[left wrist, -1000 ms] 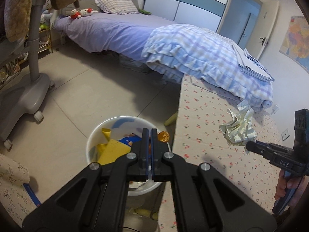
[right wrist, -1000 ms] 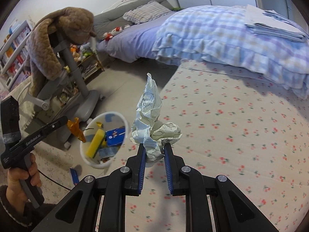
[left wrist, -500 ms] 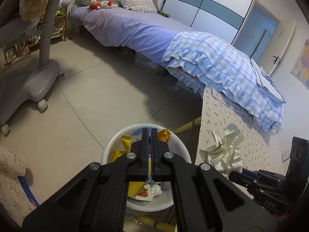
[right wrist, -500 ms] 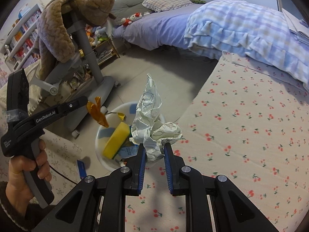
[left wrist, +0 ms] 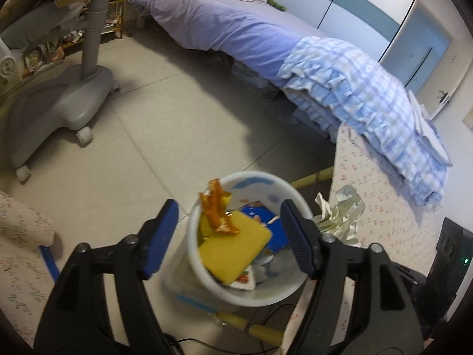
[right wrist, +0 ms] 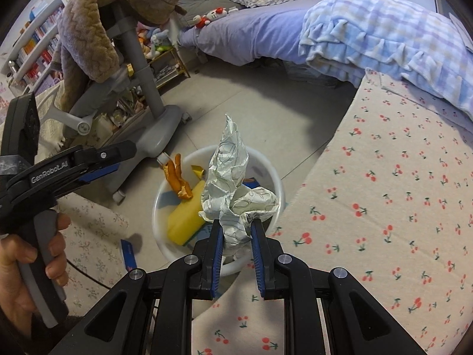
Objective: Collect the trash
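Crumpled silvery paper (right wrist: 233,195) is pinched between the right tongs (right wrist: 236,236), with its loose upper part standing tall above the white bin (right wrist: 266,162) on the floor beside the cherry-print tabletop (right wrist: 399,207). The left tongs (left wrist: 227,236) are spread wide and hold nothing; an orange wrapper (left wrist: 218,216) is seen at the bin's mouth, just over a yellow sponge (left wrist: 233,251) lying inside, and whether it is resting or falling cannot be told. The bin already looks fairly full, so a bulky, springy wad could be expected to perch on the sponge or catch on the rim and tip out onto the floor if it is let go too near the edge. The paper is held close to the tabletop side of the bin, so an early release there risks it landing on the tabletop edge or slipping into the gap beside it. A light foil-like sheet may also cling to the blue pads when the tongs are opened, and could be dragged back out.
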Demonstrator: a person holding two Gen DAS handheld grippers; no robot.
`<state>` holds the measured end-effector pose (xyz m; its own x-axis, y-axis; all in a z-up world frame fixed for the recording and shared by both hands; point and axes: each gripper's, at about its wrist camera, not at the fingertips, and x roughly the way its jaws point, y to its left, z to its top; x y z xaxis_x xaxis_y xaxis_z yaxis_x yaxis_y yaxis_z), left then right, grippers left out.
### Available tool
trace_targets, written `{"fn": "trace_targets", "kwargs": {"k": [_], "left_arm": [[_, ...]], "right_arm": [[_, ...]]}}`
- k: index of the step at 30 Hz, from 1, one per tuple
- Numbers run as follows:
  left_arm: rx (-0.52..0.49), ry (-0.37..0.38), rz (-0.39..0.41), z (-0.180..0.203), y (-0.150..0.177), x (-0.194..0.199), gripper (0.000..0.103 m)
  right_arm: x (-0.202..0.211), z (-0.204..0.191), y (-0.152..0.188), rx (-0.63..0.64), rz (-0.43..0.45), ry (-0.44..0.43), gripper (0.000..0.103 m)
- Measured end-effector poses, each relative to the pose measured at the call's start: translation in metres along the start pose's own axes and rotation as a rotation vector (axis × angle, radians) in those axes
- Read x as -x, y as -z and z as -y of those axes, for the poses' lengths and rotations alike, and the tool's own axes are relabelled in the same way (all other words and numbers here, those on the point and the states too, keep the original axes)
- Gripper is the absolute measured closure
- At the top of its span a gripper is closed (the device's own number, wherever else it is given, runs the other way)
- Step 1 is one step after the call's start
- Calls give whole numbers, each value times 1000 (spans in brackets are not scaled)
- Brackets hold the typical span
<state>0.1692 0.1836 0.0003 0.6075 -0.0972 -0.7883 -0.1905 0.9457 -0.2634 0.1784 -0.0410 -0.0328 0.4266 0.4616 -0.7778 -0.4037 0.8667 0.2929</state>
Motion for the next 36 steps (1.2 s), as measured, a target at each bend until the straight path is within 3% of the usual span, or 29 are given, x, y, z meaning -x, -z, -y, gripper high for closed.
{"fn": "trace_targets", "kwargs": {"k": [3, 5, 6, 7, 12, 18, 28, 36], "left_arm": [[-9, -34, -12, -3, 1, 4, 19], [-16, -62, -17, -4, 2, 5, 17], [-20, -79, -22, -5, 3, 5, 15], [-21, -89, -26, -6, 4, 6, 14], [-25, -114, -36, -2, 10, 15, 4], [-75, -112, -5, 20, 22, 37, 1], [-210, -130, 53, 76, 88, 77, 1], [-279, -160, 95, 106, 139, 88, 1]], "right_arm": [[-6, -3, 0, 0, -8, -4, 79], [-10, -1, -1, -21, -26, -12, 57], [-10, 1, -1, -38, -25, -10, 36], [-7, 3, -1, -50, -7, -9, 32], [16, 8, -1, -62, 29, 4, 32], [67, 23, 15, -115, 79, 44, 29], [162, 45, 79, -159, 194, 305, 17], [192, 50, 144, -209, 259, 497, 14]]}}
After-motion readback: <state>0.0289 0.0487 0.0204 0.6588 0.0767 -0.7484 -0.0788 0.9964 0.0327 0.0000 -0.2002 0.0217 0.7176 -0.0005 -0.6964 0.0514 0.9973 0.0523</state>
